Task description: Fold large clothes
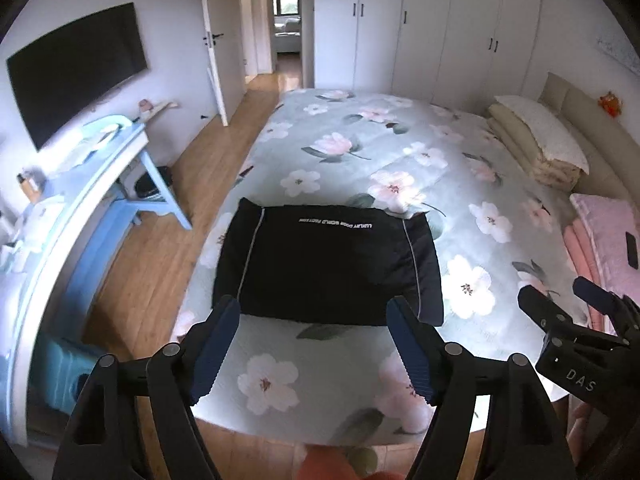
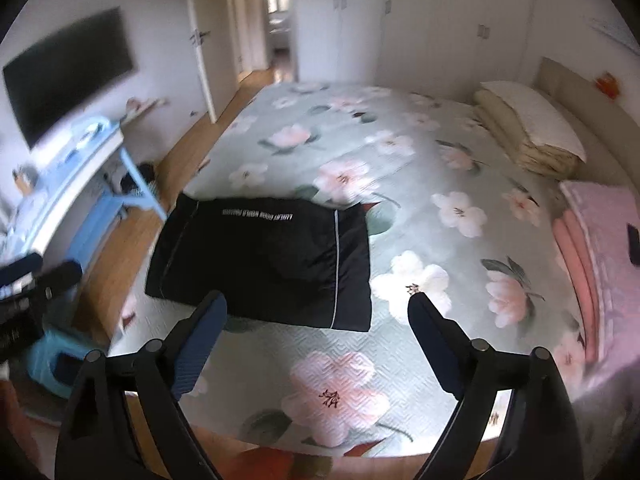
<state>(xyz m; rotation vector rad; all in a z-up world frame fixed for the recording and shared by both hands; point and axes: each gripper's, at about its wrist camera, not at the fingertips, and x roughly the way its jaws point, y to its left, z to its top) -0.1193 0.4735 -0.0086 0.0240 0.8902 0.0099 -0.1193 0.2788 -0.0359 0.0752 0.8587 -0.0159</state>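
Already the black jacket [image 1: 326,264] lies folded into a neat rectangle at centre frame on the floral bed [image 1: 400,152], and my left hand-held gripper [image 1: 312,344] and right hand-held gripper [image 2: 316,340] hang spread and empty above it.

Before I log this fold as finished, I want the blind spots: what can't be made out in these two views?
- Black garment: near hem partly behind the left gripper in the left view and the right gripper in the right view.
- White lettering: smeared in the right view, upside down and too small in the left.
- Layers under the garment: hidden by its own top.
- Pink blanket: cut off by the fisheye edge.
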